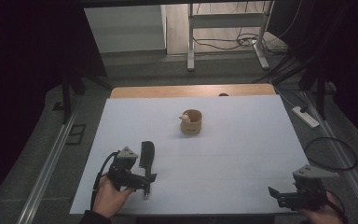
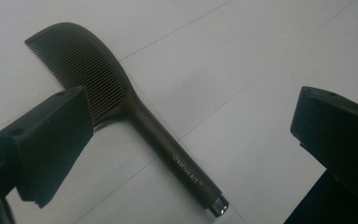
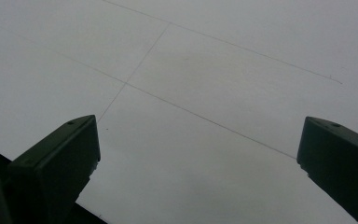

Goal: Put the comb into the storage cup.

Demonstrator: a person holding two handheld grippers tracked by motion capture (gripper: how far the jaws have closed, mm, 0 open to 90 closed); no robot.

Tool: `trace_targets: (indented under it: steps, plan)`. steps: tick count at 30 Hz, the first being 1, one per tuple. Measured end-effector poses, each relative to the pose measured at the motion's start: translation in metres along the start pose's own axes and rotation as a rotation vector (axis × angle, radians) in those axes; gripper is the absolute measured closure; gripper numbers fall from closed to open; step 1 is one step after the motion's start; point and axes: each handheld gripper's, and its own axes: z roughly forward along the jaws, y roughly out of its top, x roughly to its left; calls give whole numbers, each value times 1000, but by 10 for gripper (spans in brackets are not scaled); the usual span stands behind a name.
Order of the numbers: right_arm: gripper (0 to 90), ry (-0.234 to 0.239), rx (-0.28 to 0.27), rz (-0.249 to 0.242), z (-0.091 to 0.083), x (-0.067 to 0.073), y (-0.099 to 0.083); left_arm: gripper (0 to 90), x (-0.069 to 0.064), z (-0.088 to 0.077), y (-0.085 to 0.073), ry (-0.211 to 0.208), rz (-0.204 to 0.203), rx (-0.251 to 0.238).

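Note:
A dark comb (image 1: 146,156) (image 2: 135,109) with a long handle lies flat on the white table sheet (image 1: 223,154) at the front left, teeth end away from me. My left gripper (image 1: 148,183) (image 2: 191,140) hovers low over its handle, jaws wide open, one on each side and nothing gripped. At the front right corner my right gripper (image 1: 276,196) (image 3: 198,158) is open over bare sheet. A small wooden cup (image 1: 191,122) with a pale little object at its rim stands mid-table, well beyond both grippers.
The sheet's front edge runs just below both hands. A strip of wooden tabletop (image 1: 191,90) shows at the back. Beyond the table stand desk legs (image 1: 190,42) and floor cables; a power strip (image 1: 305,116) lies on the right.

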Motion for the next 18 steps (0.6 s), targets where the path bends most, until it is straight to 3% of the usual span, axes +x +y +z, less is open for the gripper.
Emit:
trace_targets:
  steps: [10, 18]
  plan:
    - [0, -1, 4, -2, 0, 0, 0, 0, -2, 13, 10, -14, 29, 33]
    - [0, 2, 7, -4, 1, 0, 0, 30, -7, 27, 20, -17, 83, 68]
